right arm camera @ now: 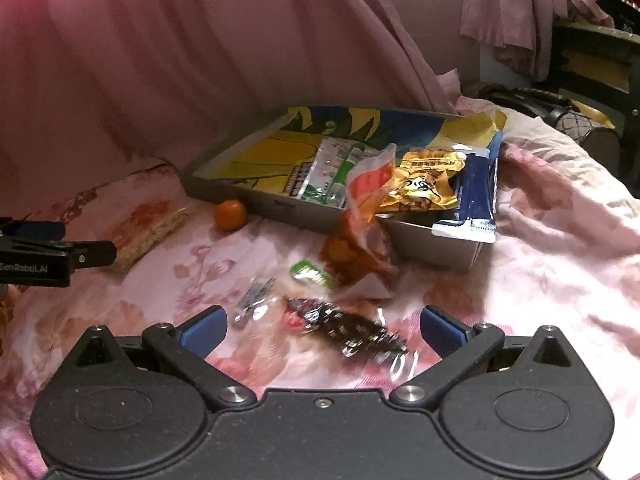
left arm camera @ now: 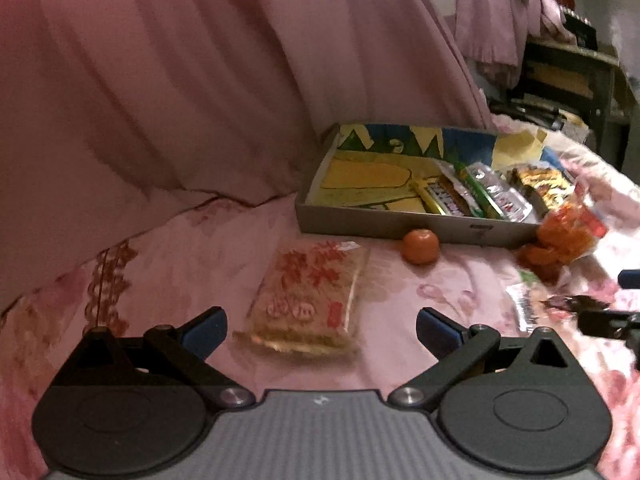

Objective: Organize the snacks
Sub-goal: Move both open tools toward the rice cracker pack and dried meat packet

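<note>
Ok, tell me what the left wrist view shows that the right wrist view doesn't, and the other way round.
Only the left wrist view shows the left gripper from behind, wide open over the flat packet with red print, and the yellow bar wrapper in the box.

Only the right wrist view shows the right gripper open over the dark wrapped snack, and the blue pouch hanging over the box's corner.

Both show the grey box, the small orange, the orange snack bag leaning on the box, and the pink floral bedding.
</note>
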### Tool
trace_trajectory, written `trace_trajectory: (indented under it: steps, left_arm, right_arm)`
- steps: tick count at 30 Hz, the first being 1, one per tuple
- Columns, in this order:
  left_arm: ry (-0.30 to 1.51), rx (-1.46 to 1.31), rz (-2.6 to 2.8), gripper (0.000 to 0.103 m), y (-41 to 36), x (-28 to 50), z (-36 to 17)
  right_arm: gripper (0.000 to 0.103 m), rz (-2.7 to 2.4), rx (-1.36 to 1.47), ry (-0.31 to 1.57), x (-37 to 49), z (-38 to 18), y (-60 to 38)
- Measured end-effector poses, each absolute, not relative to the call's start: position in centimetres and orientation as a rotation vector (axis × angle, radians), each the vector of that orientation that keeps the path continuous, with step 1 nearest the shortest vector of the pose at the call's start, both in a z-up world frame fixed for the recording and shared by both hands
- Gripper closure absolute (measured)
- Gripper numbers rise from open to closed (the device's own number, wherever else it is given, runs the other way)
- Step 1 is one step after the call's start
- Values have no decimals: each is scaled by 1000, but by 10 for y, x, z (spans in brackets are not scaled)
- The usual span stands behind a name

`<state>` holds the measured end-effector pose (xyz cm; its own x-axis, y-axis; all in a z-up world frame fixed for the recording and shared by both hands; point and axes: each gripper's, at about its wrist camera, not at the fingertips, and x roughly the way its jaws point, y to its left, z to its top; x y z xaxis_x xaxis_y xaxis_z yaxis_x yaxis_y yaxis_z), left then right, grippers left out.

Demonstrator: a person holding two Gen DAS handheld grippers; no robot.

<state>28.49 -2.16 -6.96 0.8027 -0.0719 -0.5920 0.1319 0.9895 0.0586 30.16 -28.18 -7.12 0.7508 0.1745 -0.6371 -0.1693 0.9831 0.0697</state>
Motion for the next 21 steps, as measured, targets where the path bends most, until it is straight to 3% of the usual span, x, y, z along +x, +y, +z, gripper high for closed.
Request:
trace_trajectory:
  steps: [16, 21]
  left_arm:
    - [784, 91, -117, 1, -14, 349, -95]
    - [801, 48, -143, 8, -14, 350, -96]
  right_arm:
    - [1, 289, -51, 762, 332, -104, -279]
    - [1, 296, -59, 784, 331, -104, -274]
